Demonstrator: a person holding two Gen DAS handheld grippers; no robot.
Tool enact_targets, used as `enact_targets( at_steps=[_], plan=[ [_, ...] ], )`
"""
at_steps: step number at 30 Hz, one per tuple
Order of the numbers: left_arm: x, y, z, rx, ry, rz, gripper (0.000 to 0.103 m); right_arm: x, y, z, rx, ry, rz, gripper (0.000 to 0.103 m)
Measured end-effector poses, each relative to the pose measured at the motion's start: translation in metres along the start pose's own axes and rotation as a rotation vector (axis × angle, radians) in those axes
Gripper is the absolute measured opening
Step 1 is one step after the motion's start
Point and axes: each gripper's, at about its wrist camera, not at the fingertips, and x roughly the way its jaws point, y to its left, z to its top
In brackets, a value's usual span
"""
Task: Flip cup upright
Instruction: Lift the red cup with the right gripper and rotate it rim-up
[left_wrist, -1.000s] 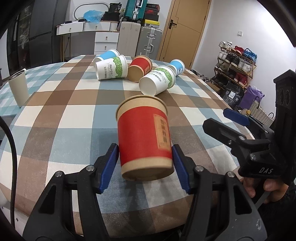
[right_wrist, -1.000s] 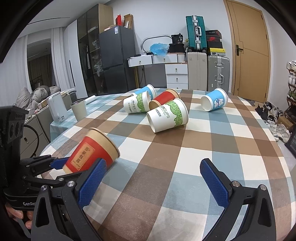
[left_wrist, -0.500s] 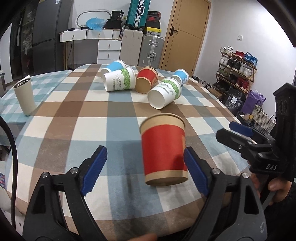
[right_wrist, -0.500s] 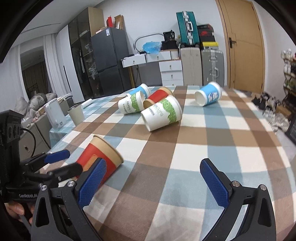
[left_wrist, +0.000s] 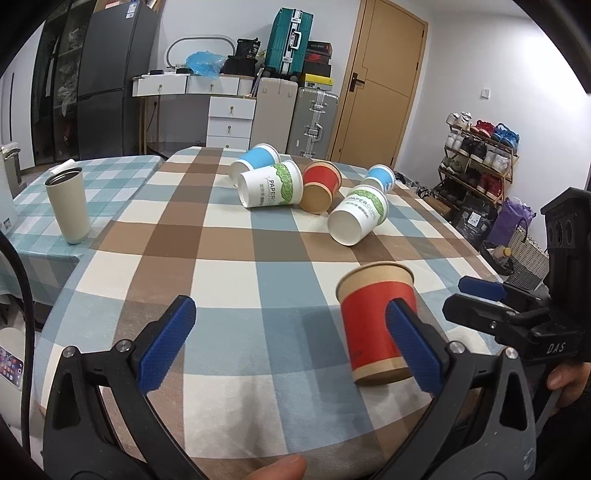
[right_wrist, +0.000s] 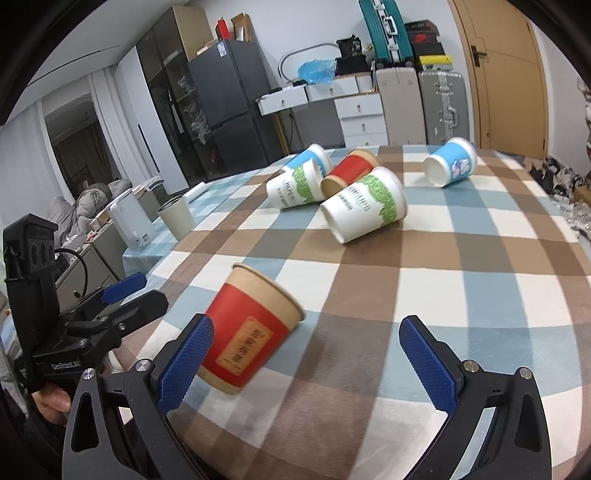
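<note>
A red paper cup (left_wrist: 375, 321) stands upright, mouth up, on the checked tablecloth near the front edge; it also shows in the right wrist view (right_wrist: 251, 328). My left gripper (left_wrist: 291, 345) is open and empty, its right pad in front of the cup, not holding it. My right gripper (right_wrist: 308, 360) is open and empty, with the cup just inside its left pad. Several other cups lie on their sides farther back: a green-print white one (left_wrist: 358, 219), a red one (left_wrist: 319, 186), a blue one (right_wrist: 448, 166).
A beige tumbler (left_wrist: 68, 205) stands upright at the table's left. The round table's front edge (left_wrist: 258, 448) is close below the grippers. Shoe rack, suitcases and drawers stand beyond the table.
The left gripper opened and let go of the red cup, then drew back and to the left. The cup now stands upright. The right gripper stayed open.
</note>
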Motion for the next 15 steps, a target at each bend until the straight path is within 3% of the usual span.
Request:
enact_targets(
  at_steps=[15],
  plan=[
    [0.006, 0.02, -0.008, -0.015, -0.038, 0.03, 0.103, 0.03, 0.005, 0.011, 0.113, 0.118, 0.081, 0.103]
  ],
)
